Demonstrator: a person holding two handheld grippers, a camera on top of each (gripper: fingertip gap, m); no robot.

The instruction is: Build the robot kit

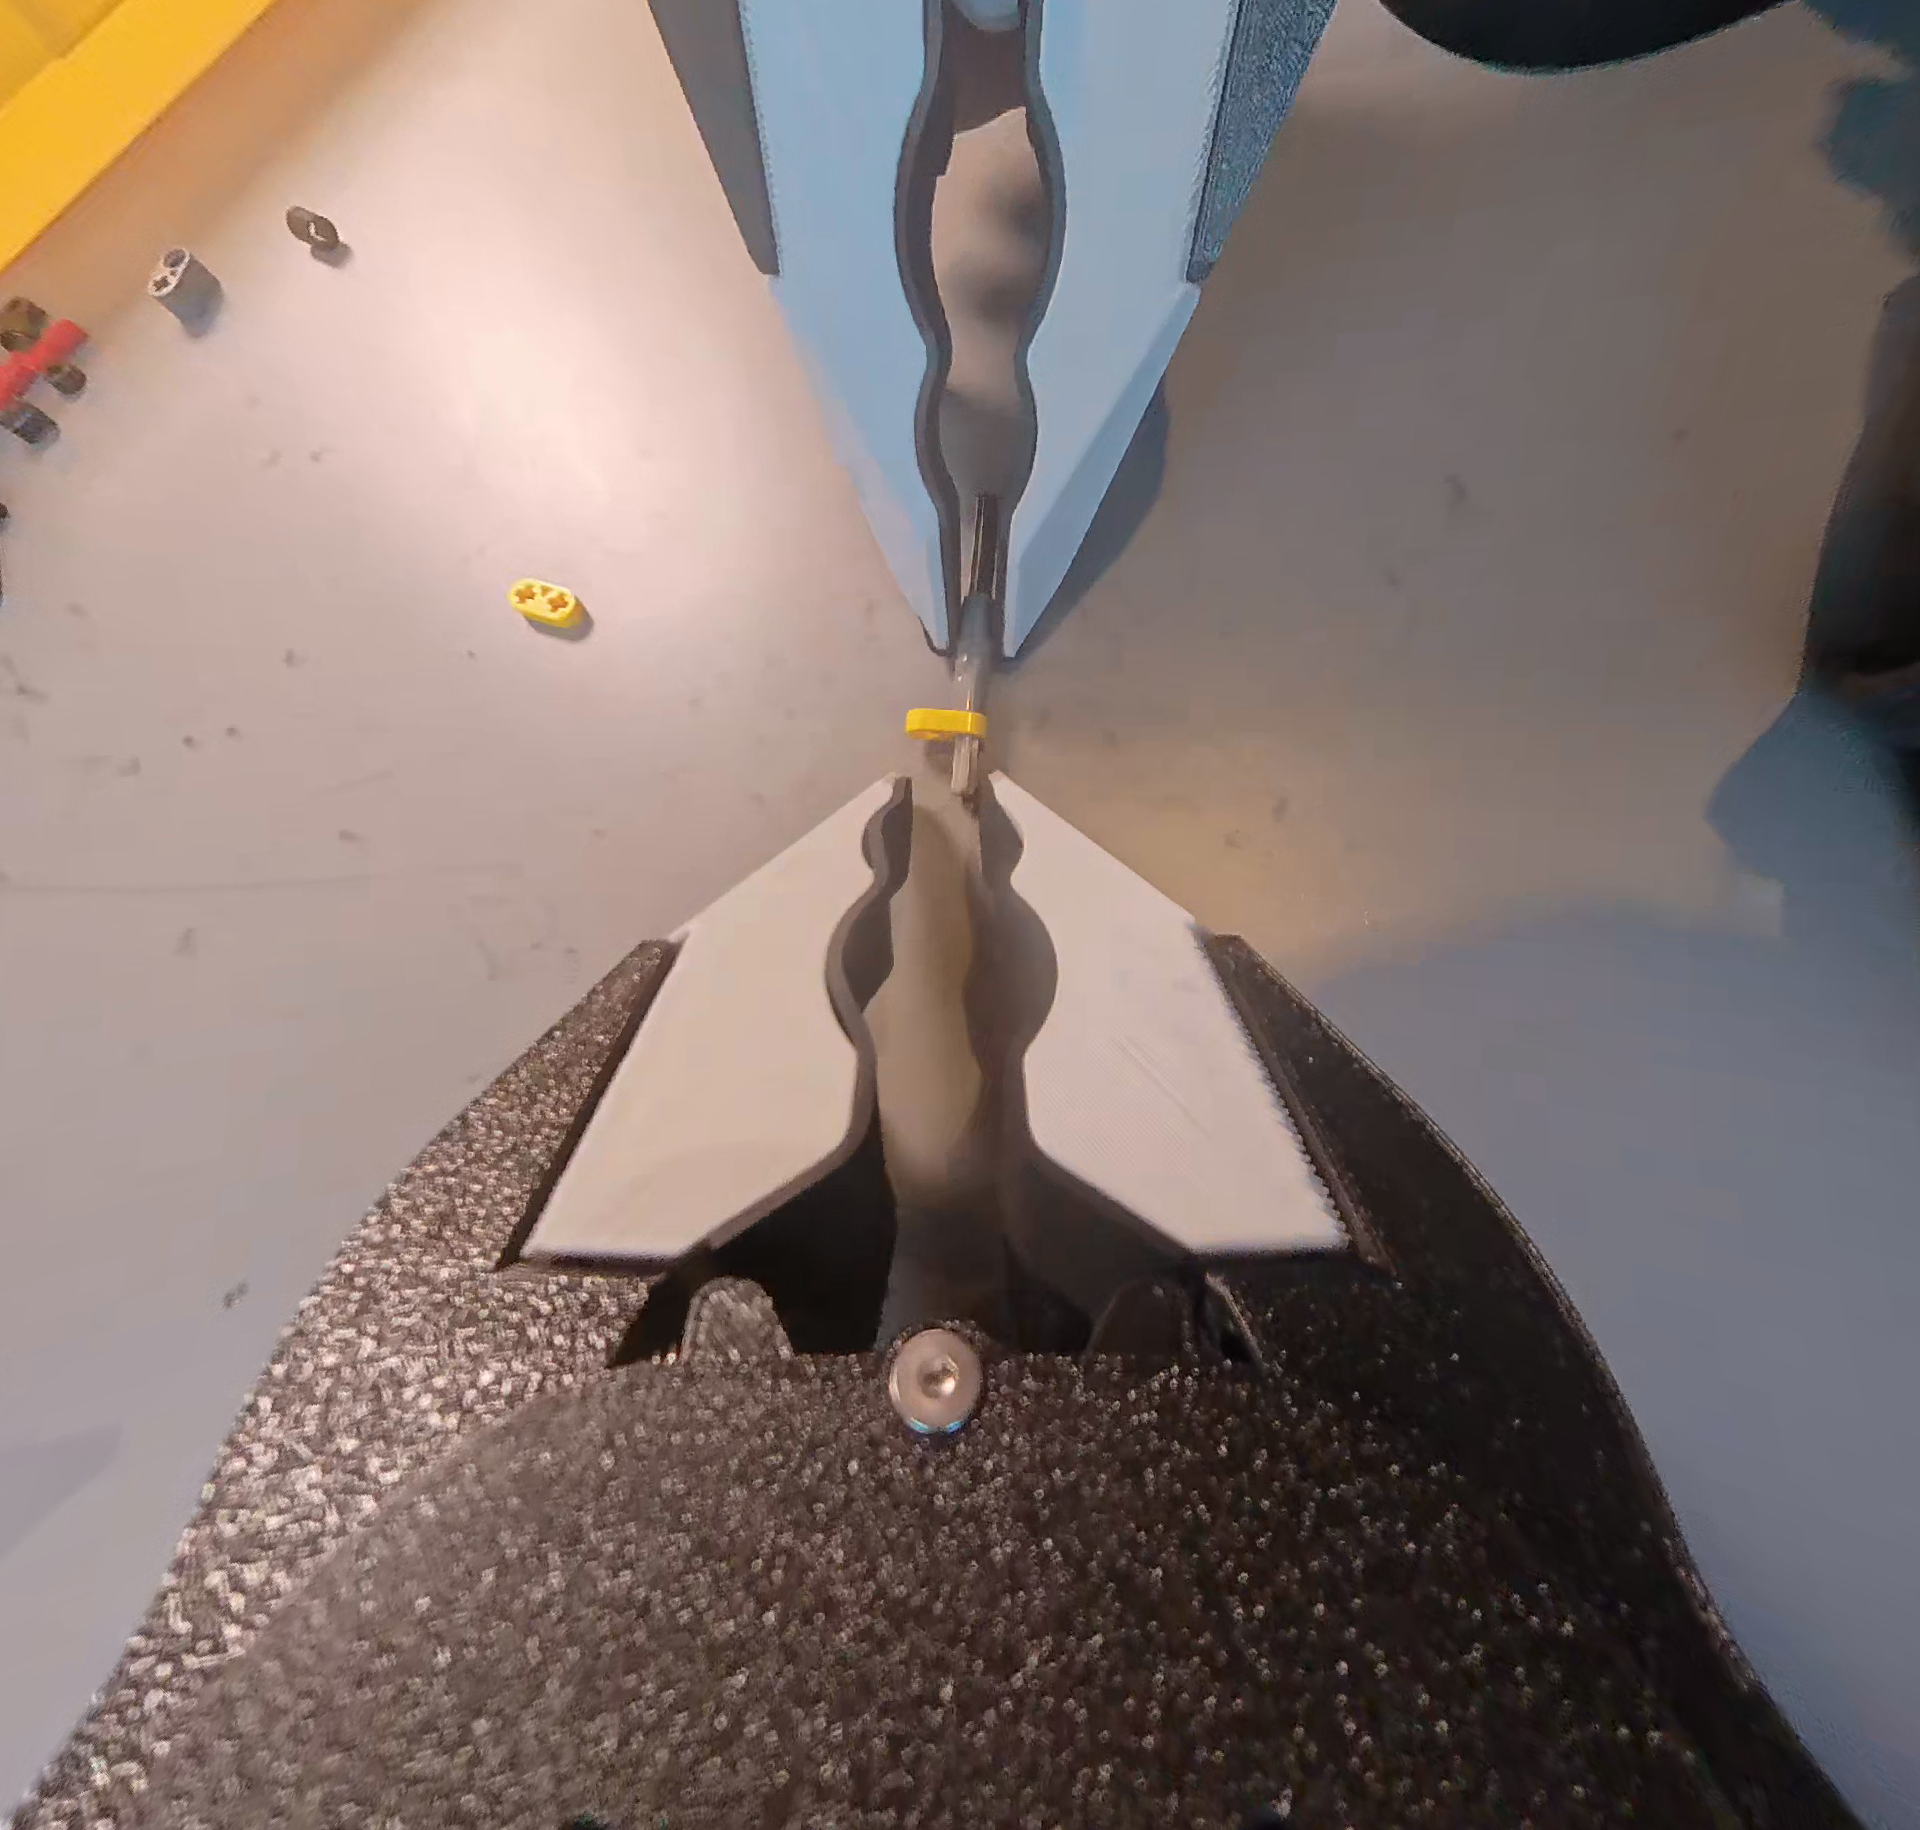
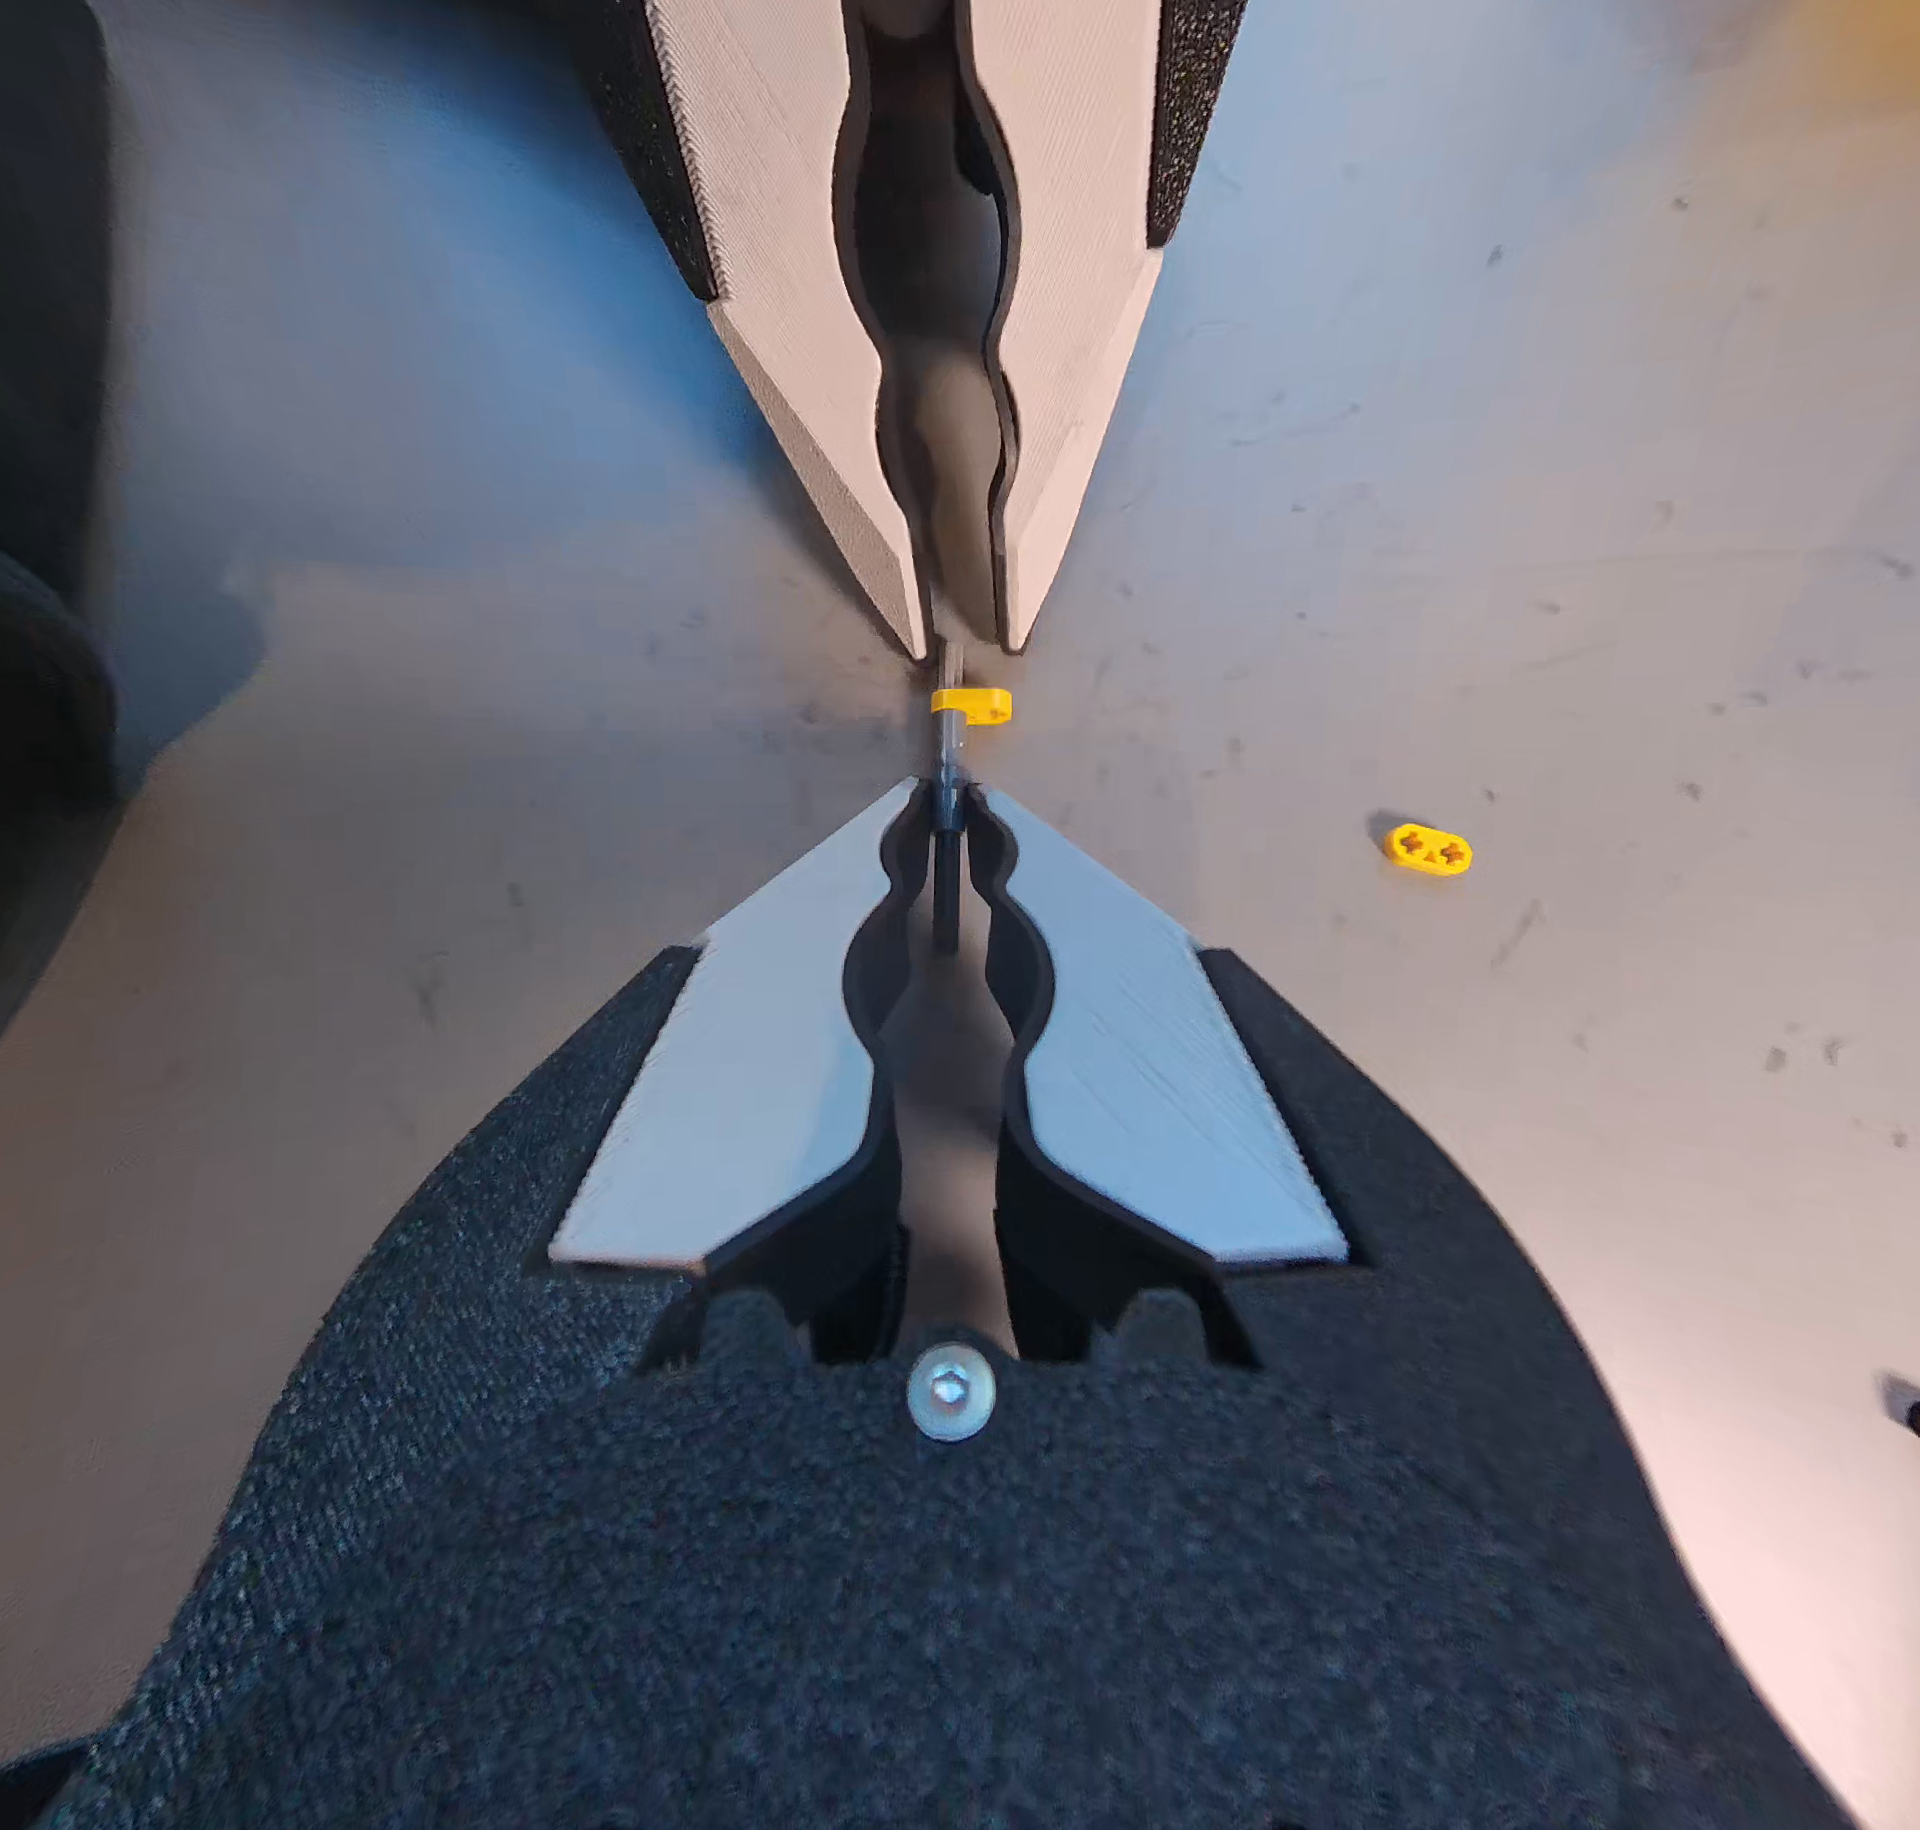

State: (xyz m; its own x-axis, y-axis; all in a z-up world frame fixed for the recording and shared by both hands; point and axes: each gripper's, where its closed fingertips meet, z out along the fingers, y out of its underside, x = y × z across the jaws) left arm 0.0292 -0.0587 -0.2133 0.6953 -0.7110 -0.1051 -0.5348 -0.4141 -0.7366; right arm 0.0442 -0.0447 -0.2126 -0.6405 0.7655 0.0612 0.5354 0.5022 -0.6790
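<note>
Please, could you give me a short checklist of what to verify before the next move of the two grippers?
1. The right gripper is shut on the axle: ok.
2. The yellow link sits on the axle, between both tips: ok.
3. The left gripper grips the axle's end: cannot tell.
4. Both grippers are aligned tip to tip: ok.
5. The spare yellow link lies apart on the table: ok.

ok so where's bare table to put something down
Widest bare table lies opposite the loose yellow link, across the left tool and right tool. Crowded: the axle between them, small parts by the yellow bin.
</note>
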